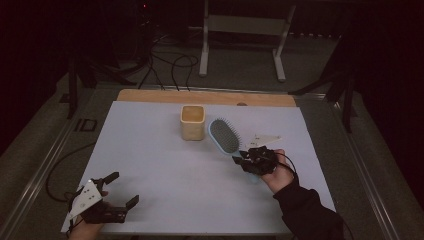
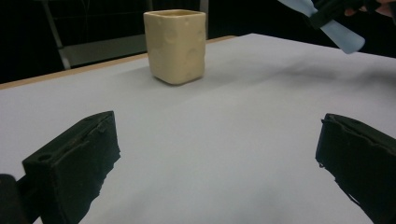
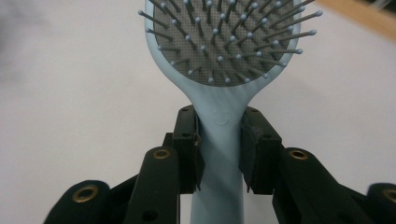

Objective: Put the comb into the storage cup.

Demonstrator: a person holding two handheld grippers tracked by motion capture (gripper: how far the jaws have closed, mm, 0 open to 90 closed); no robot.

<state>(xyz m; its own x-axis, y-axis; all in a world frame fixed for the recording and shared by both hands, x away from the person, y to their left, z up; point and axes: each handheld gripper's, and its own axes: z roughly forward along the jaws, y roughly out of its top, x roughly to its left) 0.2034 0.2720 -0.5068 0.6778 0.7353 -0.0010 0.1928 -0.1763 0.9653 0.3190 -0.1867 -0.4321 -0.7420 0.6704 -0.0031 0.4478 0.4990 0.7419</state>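
Right of desk centre: right claw (image 1: 243, 159) grips hairbrush (image 1: 224, 135) by handle, lifted | left claw (image 1: 122, 189) open, near front-left corner | next: stand brush in cup (image 1: 192, 121), judged.

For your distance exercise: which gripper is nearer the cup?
Right. The right gripper, shut on the hairbrush, is just beside the cup; the left gripper rests open at the near-left corner.
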